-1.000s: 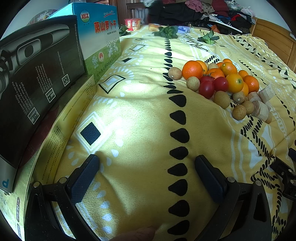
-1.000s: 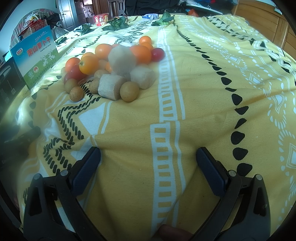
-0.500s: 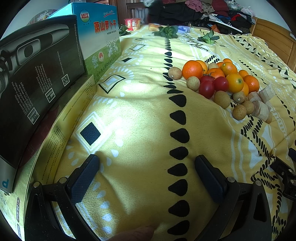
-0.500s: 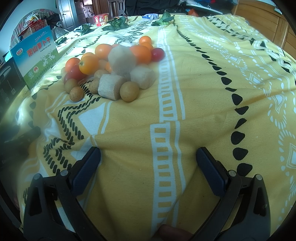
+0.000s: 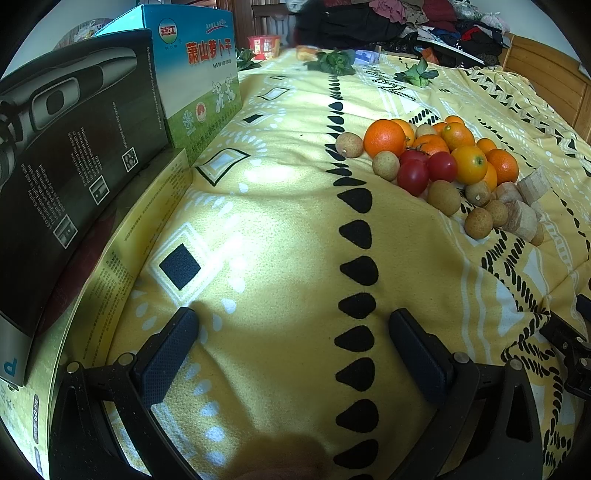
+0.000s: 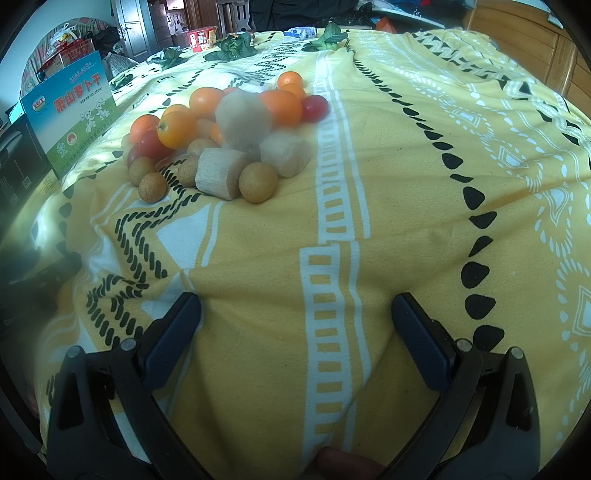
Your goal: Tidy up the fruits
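A mixed pile of fruit lies on the yellow patterned bedspread (image 5: pixel 280 229): oranges (image 5: pixel 384 137), red cherry tomatoes (image 5: pixel 413 176), brown longans (image 5: pixel 444 197) and pale cut sugarcane chunks (image 5: pixel 521 218). In the right wrist view the pile sits ahead to the left, with oranges (image 6: pixel 280 106), a tomato (image 6: pixel 314 108), longans (image 6: pixel 258 182) and cane chunks (image 6: pixel 221 172). My left gripper (image 5: pixel 291 349) is open and empty, low over the cloth, short and left of the pile. My right gripper (image 6: pixel 295 332) is open and empty, short of the pile.
A black product box (image 5: pixel 70 155) and a blue-green carton (image 5: pixel 199 81) stand along the left side, on a flat yellow box (image 5: pixel 110 266). Green leafy sprigs (image 5: pixel 334 62) lie at the far end. A wooden bed frame (image 6: pixel 561 55) runs on the right. Clothes (image 5: pixel 388 18) are piled behind.
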{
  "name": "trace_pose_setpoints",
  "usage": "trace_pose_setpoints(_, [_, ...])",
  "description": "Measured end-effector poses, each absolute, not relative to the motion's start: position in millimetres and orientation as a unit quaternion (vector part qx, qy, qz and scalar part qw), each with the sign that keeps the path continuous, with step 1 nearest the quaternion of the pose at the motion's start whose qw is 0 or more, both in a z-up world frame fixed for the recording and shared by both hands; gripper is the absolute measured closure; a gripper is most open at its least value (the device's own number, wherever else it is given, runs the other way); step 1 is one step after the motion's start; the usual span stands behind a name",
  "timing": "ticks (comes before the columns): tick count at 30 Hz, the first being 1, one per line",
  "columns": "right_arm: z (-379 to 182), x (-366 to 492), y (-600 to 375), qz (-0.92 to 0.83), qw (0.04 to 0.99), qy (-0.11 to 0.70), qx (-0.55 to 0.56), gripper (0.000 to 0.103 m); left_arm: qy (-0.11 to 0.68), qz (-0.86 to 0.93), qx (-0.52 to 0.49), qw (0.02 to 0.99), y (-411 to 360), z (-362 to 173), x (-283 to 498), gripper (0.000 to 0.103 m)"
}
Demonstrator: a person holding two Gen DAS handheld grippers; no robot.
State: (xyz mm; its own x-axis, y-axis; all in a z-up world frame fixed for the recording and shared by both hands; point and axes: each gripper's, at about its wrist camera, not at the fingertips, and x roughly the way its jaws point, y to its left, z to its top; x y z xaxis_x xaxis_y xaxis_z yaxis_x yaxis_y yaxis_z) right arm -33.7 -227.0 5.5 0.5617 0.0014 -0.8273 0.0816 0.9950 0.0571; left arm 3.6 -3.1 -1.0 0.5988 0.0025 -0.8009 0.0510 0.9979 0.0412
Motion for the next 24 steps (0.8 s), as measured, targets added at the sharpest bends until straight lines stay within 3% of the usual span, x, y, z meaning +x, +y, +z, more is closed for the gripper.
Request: trace_pose_setpoints(24, [4.6,-31.2,-226.2,-0.023,0.882,0.469,0.043,0.000,0.448,-0.014,0.030,0.893,-3.4,-2.4,5.1,0.000])
